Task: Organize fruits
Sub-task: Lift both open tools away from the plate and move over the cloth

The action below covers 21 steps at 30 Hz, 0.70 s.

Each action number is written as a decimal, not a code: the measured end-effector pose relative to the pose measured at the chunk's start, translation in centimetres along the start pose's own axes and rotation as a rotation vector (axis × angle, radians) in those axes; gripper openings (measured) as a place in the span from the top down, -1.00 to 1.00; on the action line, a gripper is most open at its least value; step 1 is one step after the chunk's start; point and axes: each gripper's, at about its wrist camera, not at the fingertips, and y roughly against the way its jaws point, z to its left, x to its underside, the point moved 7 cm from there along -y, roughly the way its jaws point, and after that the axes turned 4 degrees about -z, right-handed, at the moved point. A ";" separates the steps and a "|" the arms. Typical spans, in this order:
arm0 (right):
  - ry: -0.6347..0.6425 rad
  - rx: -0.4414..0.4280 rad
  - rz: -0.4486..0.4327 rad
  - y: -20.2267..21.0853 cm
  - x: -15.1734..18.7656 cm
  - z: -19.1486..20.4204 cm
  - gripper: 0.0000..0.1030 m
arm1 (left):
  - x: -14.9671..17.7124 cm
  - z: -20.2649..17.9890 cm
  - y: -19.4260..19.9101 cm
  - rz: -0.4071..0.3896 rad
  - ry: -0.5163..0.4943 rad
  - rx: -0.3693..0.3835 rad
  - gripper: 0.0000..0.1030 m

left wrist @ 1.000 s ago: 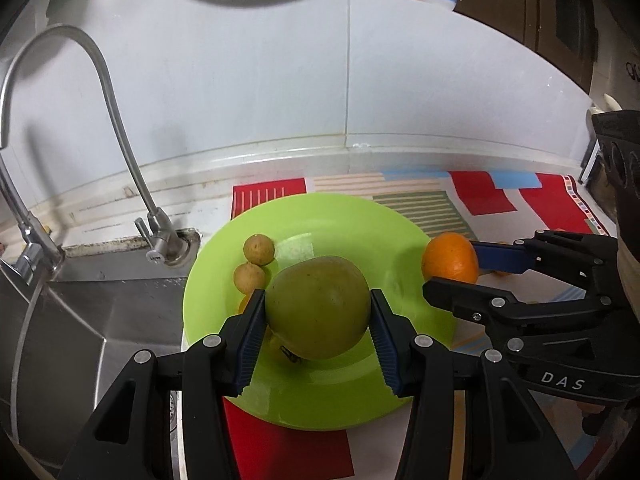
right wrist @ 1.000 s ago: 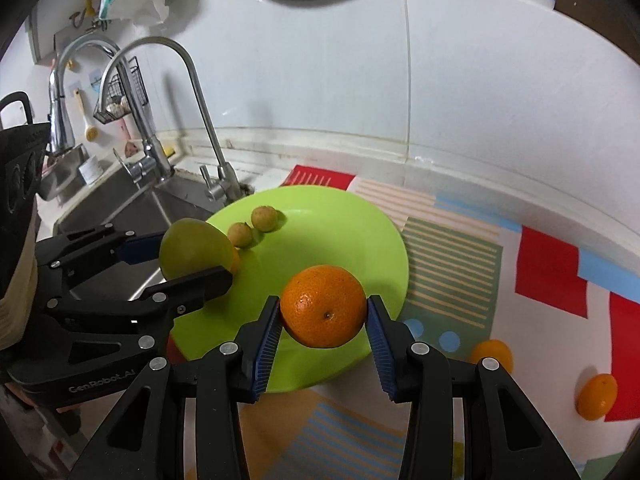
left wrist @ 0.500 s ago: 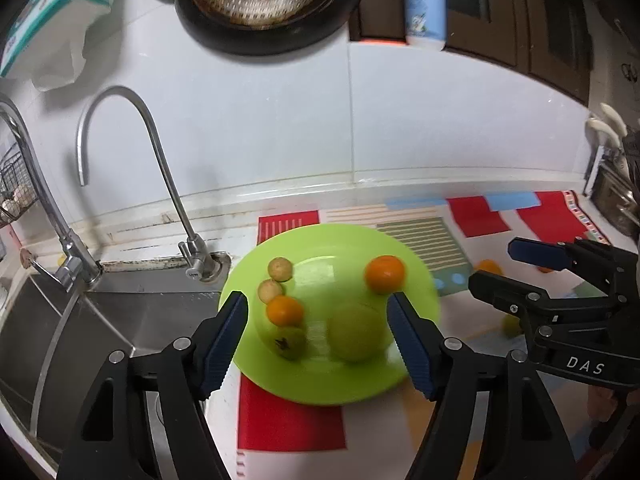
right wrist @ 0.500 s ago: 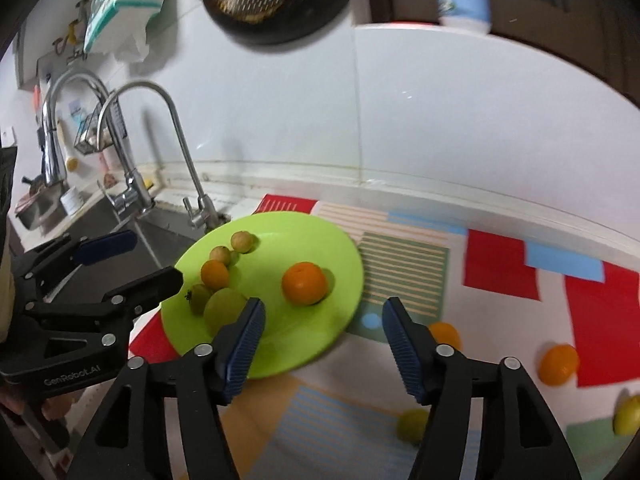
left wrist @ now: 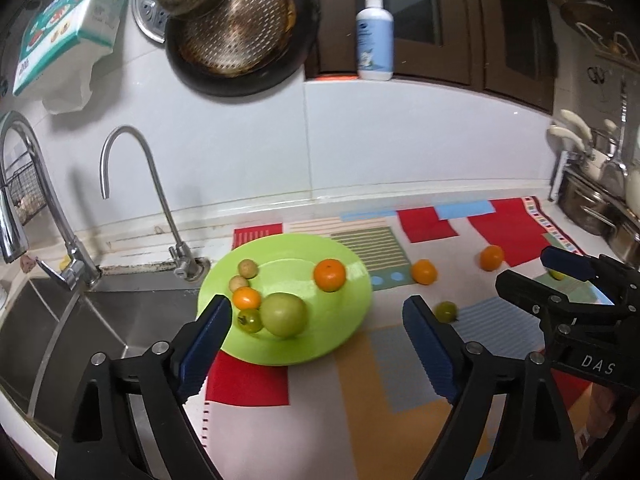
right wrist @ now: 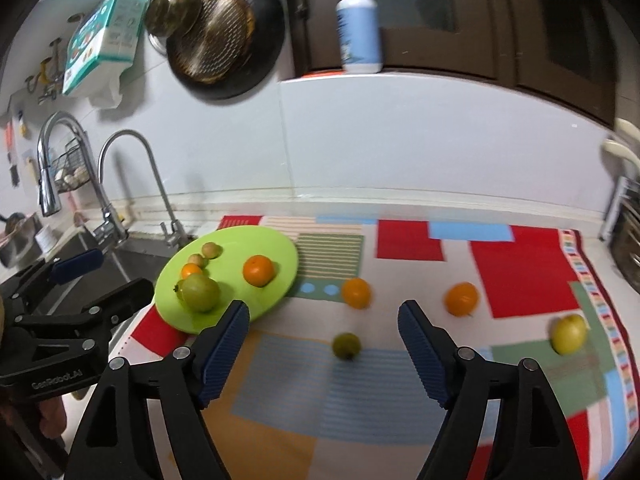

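Kitchen surface (right wrist: 400, 206) under a patchwork mat (right wrist: 520, 276), with sink (left wrist: 100, 320) and faucet (left wrist: 136, 200) at left, pan (left wrist: 240, 28) on the white wall. Green plate (left wrist: 348, 316) beside the sink carrying an orange (left wrist: 329, 275), a green fruit (left wrist: 284, 315) and four smaller fruits; five more fruits loose on the mat. Left gripper (left wrist: 316, 344) and right gripper (right wrist: 324, 344) above the surface, fingers (right wrist: 224, 344) spread wide, empty, touching nothing.
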 end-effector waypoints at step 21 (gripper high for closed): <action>-0.090 0.254 -0.087 7.3 1.5 -9.8 -0.52 | -0.4 -7.0 2.9 -0.083 0.047 -0.028 -0.81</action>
